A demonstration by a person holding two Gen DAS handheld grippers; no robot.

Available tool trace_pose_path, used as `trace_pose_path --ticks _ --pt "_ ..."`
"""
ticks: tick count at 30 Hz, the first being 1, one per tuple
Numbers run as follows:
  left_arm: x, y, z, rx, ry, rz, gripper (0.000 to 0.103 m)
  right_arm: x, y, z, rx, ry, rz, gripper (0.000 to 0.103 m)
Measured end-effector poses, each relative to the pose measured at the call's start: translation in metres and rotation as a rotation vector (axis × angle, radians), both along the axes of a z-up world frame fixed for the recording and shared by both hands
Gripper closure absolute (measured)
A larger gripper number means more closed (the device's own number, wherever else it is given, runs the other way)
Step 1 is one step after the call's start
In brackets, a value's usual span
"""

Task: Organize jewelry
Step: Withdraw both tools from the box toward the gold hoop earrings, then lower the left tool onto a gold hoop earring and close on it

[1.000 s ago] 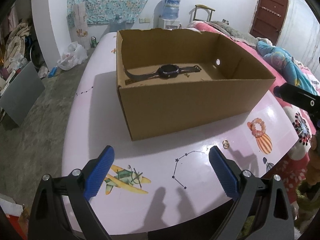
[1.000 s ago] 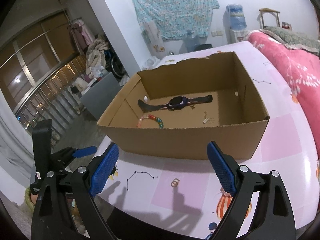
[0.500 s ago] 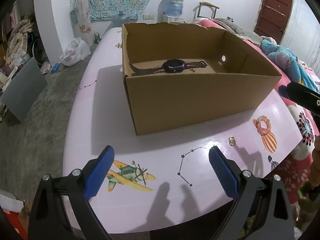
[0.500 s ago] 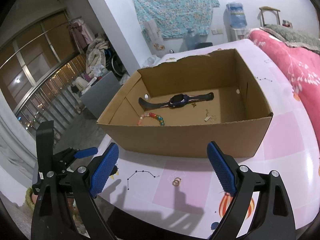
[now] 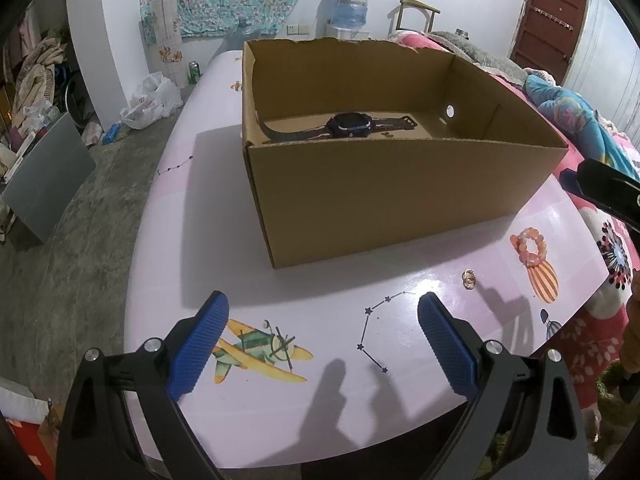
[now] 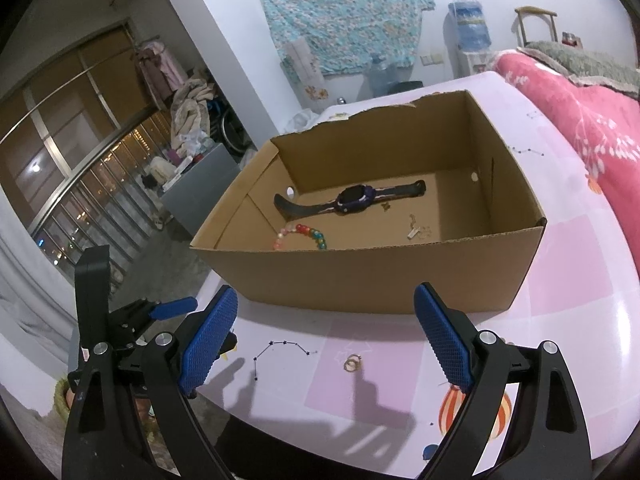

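An open cardboard box (image 5: 400, 200) (image 6: 380, 276) stands on the pink table (image 5: 200, 220). Inside it lie a dark watch (image 5: 352, 125) (image 6: 356, 198), a colourful bead bracelet (image 6: 302, 234) and a small pale trinket (image 6: 416, 230). In front of the box, small gold rings (image 5: 469, 279) (image 6: 352, 362) rest on the tabletop, with an orange bead bracelet (image 5: 530, 246) to their right. My left gripper (image 5: 322, 300) hangs open and empty over the table's near edge. My right gripper (image 6: 326, 292) is open and empty too, just short of the rings.
A bed with a pink quilt (image 6: 580, 120) runs along the table's right side. Beyond the table are a water dispenser (image 5: 352, 0) and a chair (image 5: 418, 12). Bags and clutter (image 5: 152, 100) sit on the floor to the left. The table's edge is close below both grippers.
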State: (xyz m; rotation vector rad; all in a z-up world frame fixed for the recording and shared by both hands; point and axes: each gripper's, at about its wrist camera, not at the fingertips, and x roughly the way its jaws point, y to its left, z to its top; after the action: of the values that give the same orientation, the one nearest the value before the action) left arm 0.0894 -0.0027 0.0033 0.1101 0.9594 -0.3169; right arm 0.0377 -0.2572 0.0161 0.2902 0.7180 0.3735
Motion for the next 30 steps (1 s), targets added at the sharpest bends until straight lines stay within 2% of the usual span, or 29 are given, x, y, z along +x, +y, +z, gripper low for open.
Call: trace_pose_path --ticks 14,23,25,30 --pt "0.0 0.0 -0.004 0.008 0.002 0.004 0.01 -0.006 -0.004 -0.004 0.0 0.02 -0.013 0.017" --pt "-0.005 -0.002 -0.012 -0.028 -0.012 -0.007 0.01 -0.029 -0.008 -0.036 -0.024 0.1 0.009 0.018" --pt "-0.007 -0.005 -0.013 -0.043 -0.018 -0.027 0.01 -0.033 -0.004 -0.041 -0.043 0.107 0.011 0.021" --pt "-0.01 -0.017 -0.012 -0.081 -0.041 -0.086 0.01 -0.037 0.005 -0.053 -0.078 0.127 0.021 0.037"
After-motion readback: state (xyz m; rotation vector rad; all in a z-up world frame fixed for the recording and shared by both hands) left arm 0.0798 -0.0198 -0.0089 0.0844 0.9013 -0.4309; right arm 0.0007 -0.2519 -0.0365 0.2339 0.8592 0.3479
